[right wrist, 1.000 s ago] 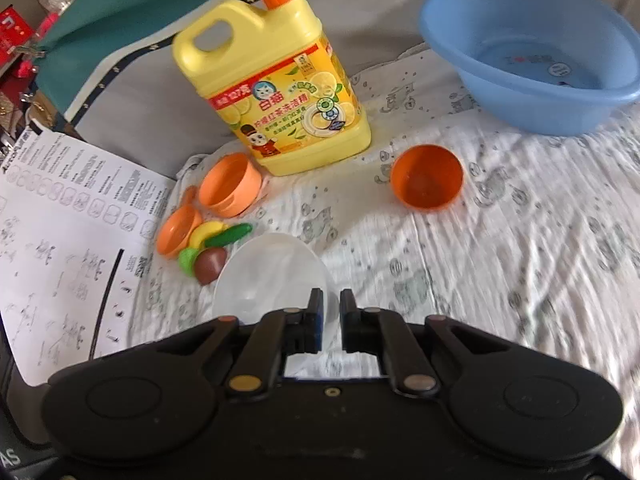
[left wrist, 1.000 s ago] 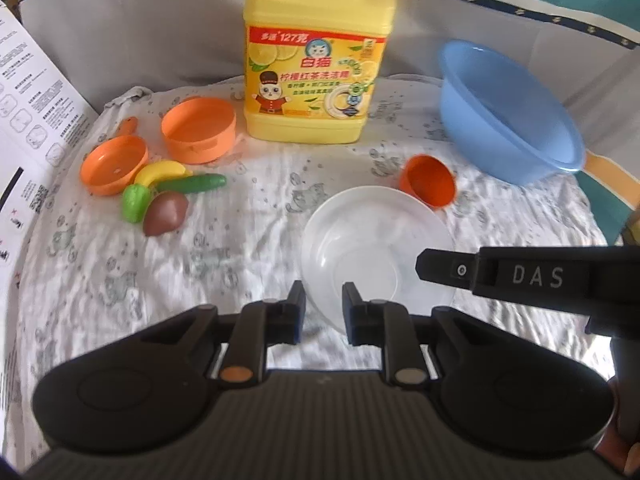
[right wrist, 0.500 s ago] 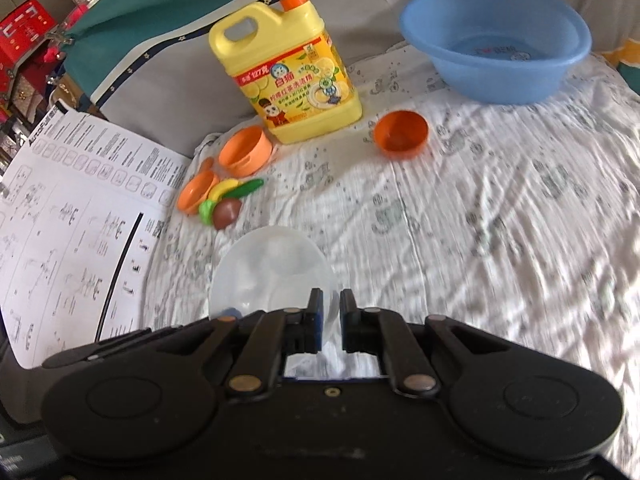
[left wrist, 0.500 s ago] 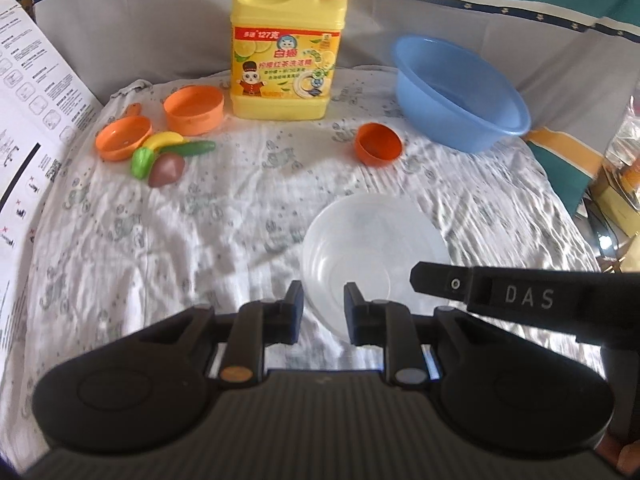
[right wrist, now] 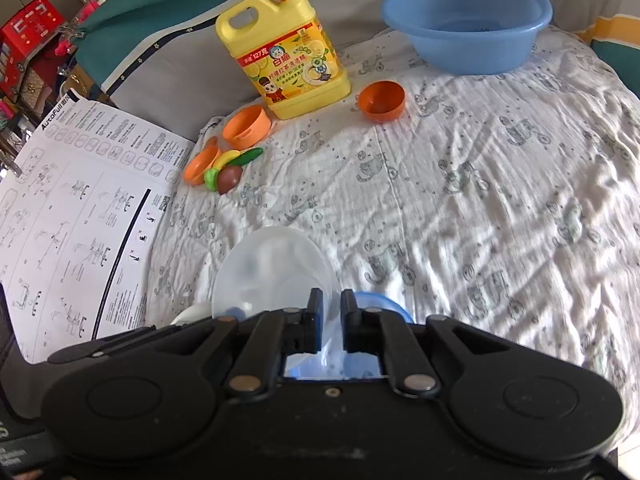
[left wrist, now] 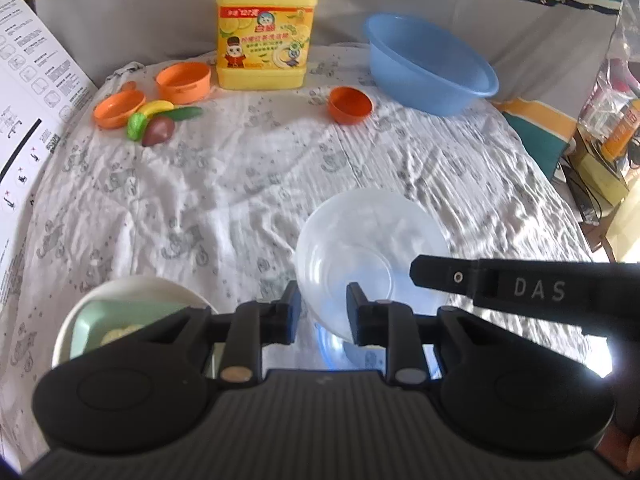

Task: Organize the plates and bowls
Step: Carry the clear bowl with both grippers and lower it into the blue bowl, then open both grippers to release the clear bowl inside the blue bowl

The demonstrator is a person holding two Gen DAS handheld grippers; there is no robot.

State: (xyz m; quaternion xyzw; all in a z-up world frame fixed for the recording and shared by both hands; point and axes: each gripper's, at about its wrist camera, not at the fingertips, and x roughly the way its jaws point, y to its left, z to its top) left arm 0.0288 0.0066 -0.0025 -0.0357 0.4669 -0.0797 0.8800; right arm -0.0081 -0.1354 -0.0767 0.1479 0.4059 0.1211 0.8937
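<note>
A clear plastic bowl (left wrist: 372, 252) is held above the cloth-covered table. My right gripper (right wrist: 331, 312) is shut on the bowl's rim (right wrist: 276, 272), and its finger reaches across the left wrist view (left wrist: 500, 284). My left gripper (left wrist: 323, 308) has its fingers a small gap apart at the bowl's near edge, gripping nothing that I can see. Under the bowl a blue-rimmed dish (right wrist: 380, 300) shows, also in the left wrist view (left wrist: 332, 344). A white plate with a green inside (left wrist: 120, 312) lies at the near left.
At the back stand a yellow detergent jug (left wrist: 264, 28), a blue basin (left wrist: 428, 64), orange toy bowls (left wrist: 350, 106) (left wrist: 183, 82), an orange toy pan (left wrist: 118, 108) and toy fruit (left wrist: 158, 126). A printed sheet (right wrist: 68, 216) stands along the left edge.
Both grippers have pulled back toward the near edge with the clear bowl. The white plate and the blue-rimmed dish have come into view below.
</note>
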